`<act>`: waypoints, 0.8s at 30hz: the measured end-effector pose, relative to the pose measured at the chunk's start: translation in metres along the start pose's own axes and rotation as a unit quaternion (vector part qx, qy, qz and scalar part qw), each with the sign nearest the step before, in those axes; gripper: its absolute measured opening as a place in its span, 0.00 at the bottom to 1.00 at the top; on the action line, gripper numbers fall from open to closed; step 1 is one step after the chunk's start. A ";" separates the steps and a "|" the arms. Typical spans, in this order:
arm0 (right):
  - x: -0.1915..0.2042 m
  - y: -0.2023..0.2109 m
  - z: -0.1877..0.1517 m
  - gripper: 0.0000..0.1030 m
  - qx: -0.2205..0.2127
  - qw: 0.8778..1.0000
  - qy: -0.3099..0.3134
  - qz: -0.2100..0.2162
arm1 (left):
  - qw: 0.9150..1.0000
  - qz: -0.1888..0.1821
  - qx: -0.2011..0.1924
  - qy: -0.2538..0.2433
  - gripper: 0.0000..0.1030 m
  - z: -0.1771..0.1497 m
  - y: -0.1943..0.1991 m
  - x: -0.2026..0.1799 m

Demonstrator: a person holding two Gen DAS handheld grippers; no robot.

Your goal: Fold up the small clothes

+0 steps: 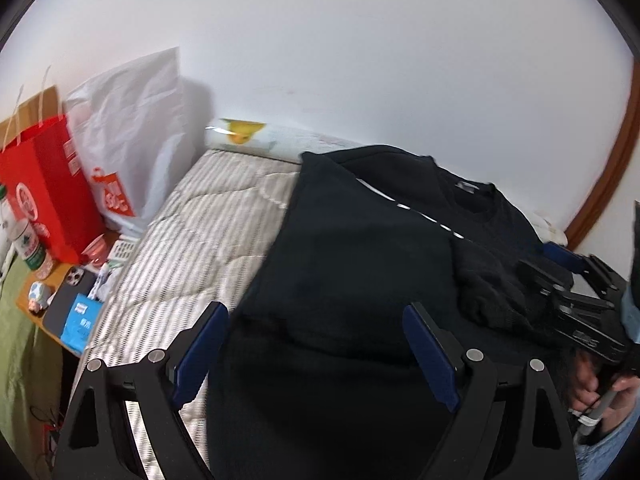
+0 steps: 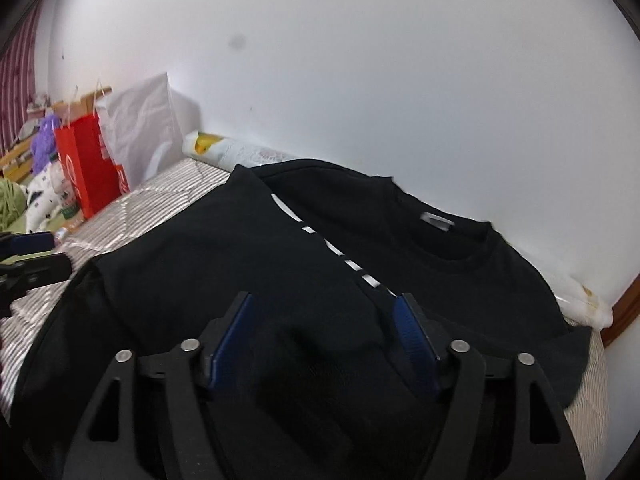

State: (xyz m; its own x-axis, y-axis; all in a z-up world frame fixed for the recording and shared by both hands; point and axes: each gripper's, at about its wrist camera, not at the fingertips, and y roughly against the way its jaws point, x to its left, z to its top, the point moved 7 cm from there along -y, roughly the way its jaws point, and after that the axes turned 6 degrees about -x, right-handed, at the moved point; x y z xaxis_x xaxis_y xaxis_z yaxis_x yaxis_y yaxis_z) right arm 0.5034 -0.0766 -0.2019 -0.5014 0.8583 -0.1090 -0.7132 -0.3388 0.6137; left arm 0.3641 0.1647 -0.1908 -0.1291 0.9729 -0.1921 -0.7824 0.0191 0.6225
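Note:
A black sweatshirt (image 1: pixel 360 240) lies on the striped bed (image 1: pixel 192 240), one side folded over its middle, a white dashed line along the fold and the collar toward the wall. My left gripper (image 1: pixel 316 316) is open and empty just above the shirt's near left edge. My right gripper (image 2: pixel 324 308) is open and empty over the near part of the shirt (image 2: pixel 240 256). The right gripper also shows at the right of the left wrist view (image 1: pixel 568 276), and the left gripper shows at the left edge of the right wrist view (image 2: pixel 28 256).
A red paper bag (image 1: pixel 44 184) and a white plastic bag (image 1: pixel 132 128) stand at the left by the bed. A low table (image 1: pixel 48 304) holds a phone, a blue packet and a bottle. A rolled item (image 1: pixel 240 134) lies along the white wall.

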 end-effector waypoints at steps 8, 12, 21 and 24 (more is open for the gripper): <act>-0.066 0.084 -0.047 0.74 0.001 0.999 -0.042 -0.020 | 0.997 -0.055 0.027 -0.041 0.85 -0.002 -0.016 -0.071; -0.099 0.115 -0.079 0.74 0.007 0.997 -0.064 -0.051 | 0.992 -0.080 0.046 -0.080 0.85 -0.006 -0.031 -0.116; -0.147 0.142 -0.143 0.74 0.029 0.987 -0.141 -0.077 | 0.974 -0.102 0.061 -0.194 0.85 -0.043 -0.051 -0.197; -0.156 0.145 -0.155 0.74 0.033 0.983 -0.161 -0.078 | 0.969 -0.078 0.058 -0.226 0.85 -0.048 -0.060 -0.214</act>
State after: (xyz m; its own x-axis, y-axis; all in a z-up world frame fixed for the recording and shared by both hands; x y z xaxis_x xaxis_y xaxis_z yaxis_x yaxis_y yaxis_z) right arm 0.4031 -0.3194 -0.2169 -0.2009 0.9788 0.0410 -0.7304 -0.1775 0.6596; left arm 0.4095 -0.0558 -0.2230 0.2857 0.9573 0.0441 -0.6932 0.1746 0.6993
